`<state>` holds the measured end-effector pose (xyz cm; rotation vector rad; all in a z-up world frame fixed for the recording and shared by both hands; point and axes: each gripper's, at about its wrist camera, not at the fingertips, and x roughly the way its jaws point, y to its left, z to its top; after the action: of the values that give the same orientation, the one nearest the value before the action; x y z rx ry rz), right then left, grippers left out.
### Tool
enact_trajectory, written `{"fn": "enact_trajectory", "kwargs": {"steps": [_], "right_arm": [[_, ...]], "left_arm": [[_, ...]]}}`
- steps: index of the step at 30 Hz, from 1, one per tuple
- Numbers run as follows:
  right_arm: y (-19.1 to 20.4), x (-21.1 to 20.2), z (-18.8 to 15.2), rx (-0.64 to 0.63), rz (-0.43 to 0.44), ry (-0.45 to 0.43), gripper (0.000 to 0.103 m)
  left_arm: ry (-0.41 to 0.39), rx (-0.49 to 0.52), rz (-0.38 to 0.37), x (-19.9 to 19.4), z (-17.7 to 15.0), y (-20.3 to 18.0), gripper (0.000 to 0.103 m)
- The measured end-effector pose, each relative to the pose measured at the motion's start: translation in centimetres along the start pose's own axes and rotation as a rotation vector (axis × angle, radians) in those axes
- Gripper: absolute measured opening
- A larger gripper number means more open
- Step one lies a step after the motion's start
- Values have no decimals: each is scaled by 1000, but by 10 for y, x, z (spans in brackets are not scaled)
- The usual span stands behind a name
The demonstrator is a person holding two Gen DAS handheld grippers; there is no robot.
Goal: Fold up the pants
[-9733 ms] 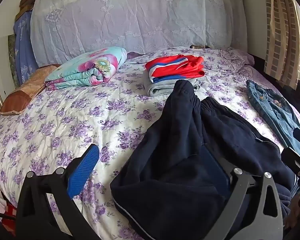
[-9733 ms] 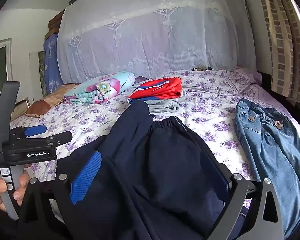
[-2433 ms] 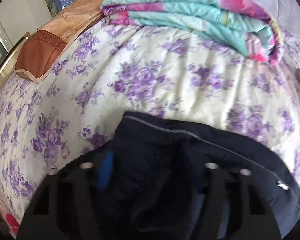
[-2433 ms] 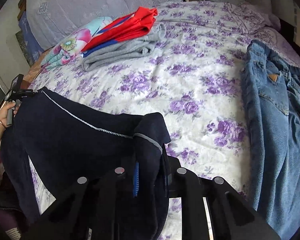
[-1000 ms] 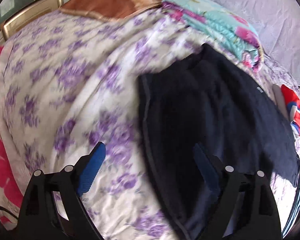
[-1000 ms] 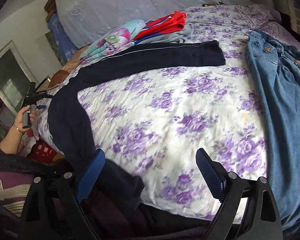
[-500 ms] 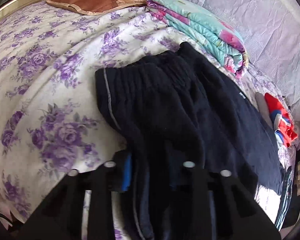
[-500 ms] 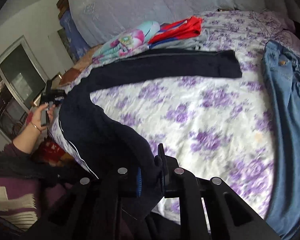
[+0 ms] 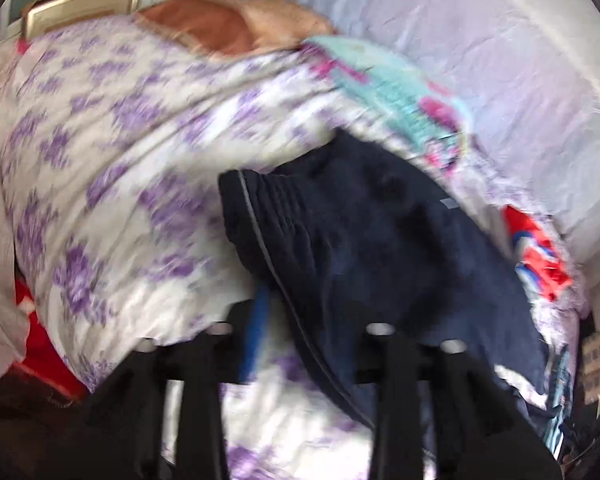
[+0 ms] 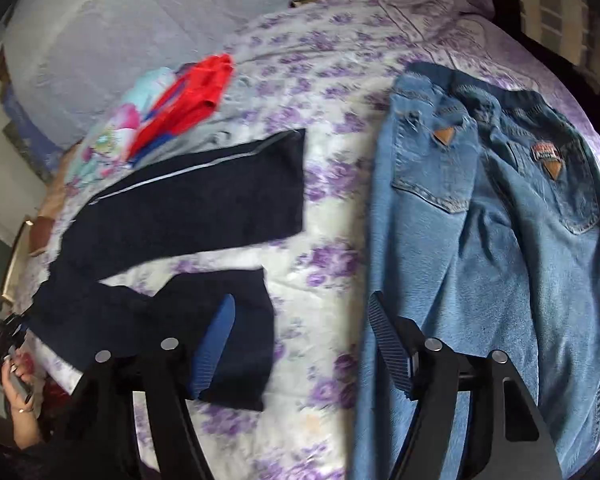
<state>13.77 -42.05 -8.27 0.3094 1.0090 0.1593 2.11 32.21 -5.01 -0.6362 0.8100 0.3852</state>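
Left wrist view, blurred: our left gripper (image 9: 312, 336) is opening, its jaws partly apart. The navy pants (image 9: 380, 248) lie on the floral bedspread (image 9: 100, 168), their waistband edge with a pale stripe running down between the jaws. We cannot tell whether the pads still touch the cloth. Left of the claw the bedspread lies bare to the mattress edge. A folded turquoise quilt (image 9: 400, 92) sits beyond the pants.

Right wrist view: our right gripper (image 10: 300, 344) is opening, released, with bare bedspread between its jaws. A cuff of the navy pants (image 10: 188, 208) lies under its left finger. Blue jeans (image 10: 500, 208) lie just right of its right finger. A red garment (image 10: 188, 100) lies far ahead-left.
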Motion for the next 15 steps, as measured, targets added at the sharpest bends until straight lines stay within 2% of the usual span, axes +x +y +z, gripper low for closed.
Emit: {"fn": "enact_trajectory", "kwargs": {"steps": [1,2,4,5,6,7,9,12,13,14,15], "right_arm": [[-3,2,-8,19,42,-1,71],[-2,-1,-18,13,79,-2,71],[5,-10,-42,-51,112,-14,74],[9,-14,-54,-80,115,-24,80],[12,-16,-66,-103,133,-30,82],[15,-16,-75,-122,155,-29,82],[20,-8,-86,-138,183,-38,82],[34,5,-83,-146,222,-66,82],[42,15,-79,-157,221,-50,71],[48,26,-75,-171,196,-19,38],[50,34,-71,-161,180,11,18]], "left_arm": [[29,-39,3,9,-3,11,54],[52,-78,-30,15,-5,22,55],[37,-96,-80,10,-6,33,58],[12,-79,-70,4,-4,33,63],[-7,-69,-63,2,-2,33,77],[-30,-66,-62,1,0,32,84],[-27,-56,-73,7,2,25,85],[2,-36,-75,27,4,11,85],[0,-22,-57,31,2,5,85],[-6,-9,-46,34,1,-1,85],[-18,16,-34,36,1,-10,75]]}}
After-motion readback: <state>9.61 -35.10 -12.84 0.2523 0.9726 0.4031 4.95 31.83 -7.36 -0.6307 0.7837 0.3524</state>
